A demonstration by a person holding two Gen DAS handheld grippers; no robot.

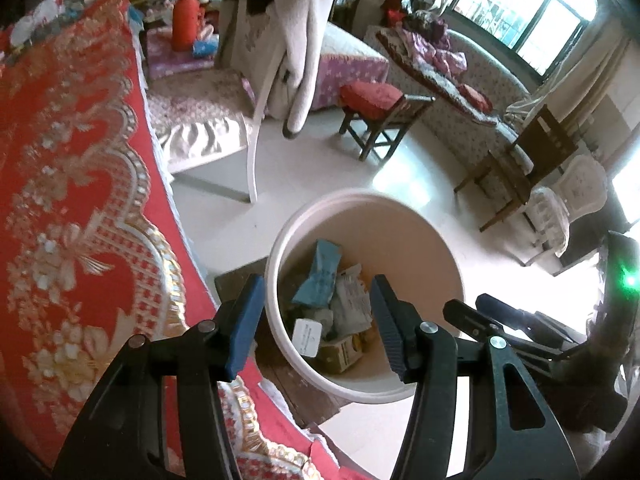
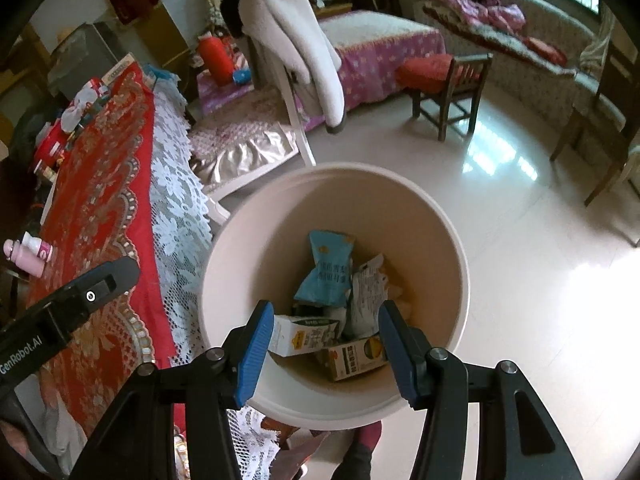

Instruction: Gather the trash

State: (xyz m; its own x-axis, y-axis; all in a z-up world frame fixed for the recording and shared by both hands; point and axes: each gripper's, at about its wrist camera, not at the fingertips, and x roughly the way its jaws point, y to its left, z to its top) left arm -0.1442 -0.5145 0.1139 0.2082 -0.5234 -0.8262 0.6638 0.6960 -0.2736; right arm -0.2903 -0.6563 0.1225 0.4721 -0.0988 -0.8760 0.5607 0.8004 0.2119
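At nine o'clock in both views we see the tabletop, draped in a red cloth with gold floral embroidery and a white lace border. A small pink bottle lies on its side near the cloth's edge, and assorted small items are bunched at the tabletop's far end, toward ten o'clock.

Our left claw hangs above the bucket with its blue pads parted to a middling gap and nothing between them. The bucket is a round, cream-coloured tub standing on the pale tiled floor just beside the tabletop. The trash lies at its bottom: a crumpled light-blue snack bag at twelve o'clock of the pile, a crinkled white printed wrapper at about two o'clock, a white and green carton at eight o'clock, and a tan carton at five o'clock.

Our right claw hangs over the same bucket, its pads likewise at a middling gap and gripping nothing.

Beyond, at twelve o'clock, a white chair carries a white garment. At one o'clock stands a dark wooden stool with a red cushion.
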